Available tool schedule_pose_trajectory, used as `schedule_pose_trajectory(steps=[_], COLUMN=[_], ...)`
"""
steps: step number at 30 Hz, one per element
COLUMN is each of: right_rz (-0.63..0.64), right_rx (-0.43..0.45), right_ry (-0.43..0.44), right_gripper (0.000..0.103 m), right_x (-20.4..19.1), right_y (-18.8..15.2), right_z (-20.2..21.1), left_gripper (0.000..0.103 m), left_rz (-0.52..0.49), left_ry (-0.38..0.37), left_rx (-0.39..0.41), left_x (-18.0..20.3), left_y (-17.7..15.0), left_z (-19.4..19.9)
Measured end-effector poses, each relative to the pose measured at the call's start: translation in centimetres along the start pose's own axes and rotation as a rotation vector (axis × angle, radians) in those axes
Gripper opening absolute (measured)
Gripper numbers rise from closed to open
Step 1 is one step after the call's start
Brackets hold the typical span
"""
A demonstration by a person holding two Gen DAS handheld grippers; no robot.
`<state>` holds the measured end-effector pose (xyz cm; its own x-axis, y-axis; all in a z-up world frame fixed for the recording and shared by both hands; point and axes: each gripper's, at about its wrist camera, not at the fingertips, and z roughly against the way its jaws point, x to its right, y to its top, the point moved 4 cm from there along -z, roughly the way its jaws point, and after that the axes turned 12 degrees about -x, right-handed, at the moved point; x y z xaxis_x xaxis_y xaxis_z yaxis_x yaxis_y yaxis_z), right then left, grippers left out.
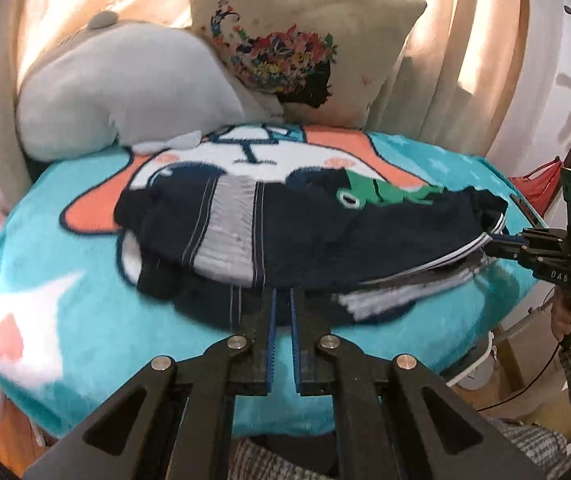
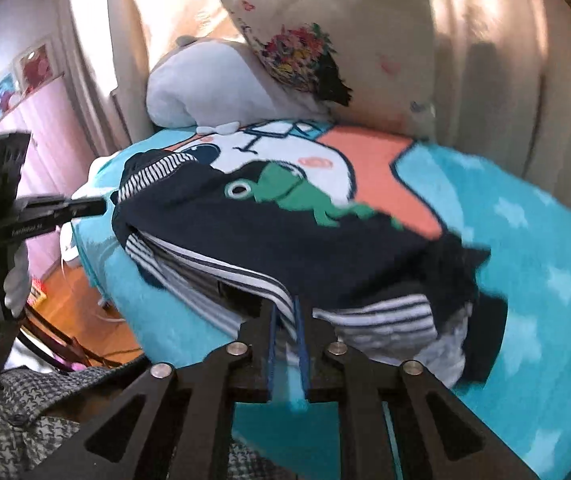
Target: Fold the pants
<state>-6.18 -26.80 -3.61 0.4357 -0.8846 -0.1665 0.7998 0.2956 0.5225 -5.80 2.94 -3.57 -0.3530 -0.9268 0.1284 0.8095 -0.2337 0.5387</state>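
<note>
My left gripper (image 1: pixel 282 294) has its blue-padded jaws narrowed at the near edge of the navy cotton pants with a green frog print (image 1: pixel 305 228). My right gripper (image 2: pixel 285 308) pinches the striped waistband. The pants lie crosswise between both grippers on a teal fleece blanket (image 1: pixel 85 320); both grippers reach in low and level.

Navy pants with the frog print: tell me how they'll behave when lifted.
Likely floppy: the navy pants lie bunched in loose folds. Probably light, thin knit. The striped cuff at the right tongs may sag or unfold.
</note>
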Motion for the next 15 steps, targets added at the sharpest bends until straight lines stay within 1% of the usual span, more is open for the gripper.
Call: schedule_pose_trajectory(steps=[1,3,4,5,6,7,8,9,12,15], right_rz=[-0.020,-0.061,-0.075,-0.096,-0.132,-0.160,-0.196,-0.234,-0.284,-0.302], right_rx=[0.010,0.048,0.071,0.105,0.151,0.178,0.206,0.228,0.223,0.182], right_ry=[0.002,0.017,0.015,0.009,0.007,0.003,-0.008,-0.026,-0.072,-0.075], right_gripper=[0.018,0.031,0.034,0.041,0.047,0.049,0.050,0.050,0.050,0.050], right_x=[-0.1,0.7,0.9,1.2,2.1,2.6,3.4,4.4,5.9,6.8], right_y=[-0.5,-1.4,-1.7,-2.1,-2.5,-2.6,-2.7,-2.6,-2.0,-1.0], right_z=[0.3,1.6,2.5,3.6,4.9,5.7,6.5,6.9,6.3,4.2], left_gripper=[0.006,0.007,0.008,0.014,0.026,0.032,0.042,0.044,0.045,0.045], left_rz=[0.001,-0.002,-0.002,0.000,0.005,0.013,0.024,0.031,0.038,0.051], left_ry=[0.002,0.001,0.002,0.005,0.011,0.015,0.020,0.020,0.010,0.008], left_rx=[0.004,0.020,0.033,0.043,0.056,0.066,0.081,0.088,0.092,0.079], left_x=[0.0,-0.1,-0.1,-0.2,-0.2,-0.2,-0.3,-0.3,0.1,0.2], left_y=[-0.4,-1.1,-1.3,-1.5,-1.5,-1.3,-1.1,-0.9,0.0,0.3], left_z=[0.3,1.5,2.1,2.5,2.9,3.2,3.4,3.5,3.3,2.5])
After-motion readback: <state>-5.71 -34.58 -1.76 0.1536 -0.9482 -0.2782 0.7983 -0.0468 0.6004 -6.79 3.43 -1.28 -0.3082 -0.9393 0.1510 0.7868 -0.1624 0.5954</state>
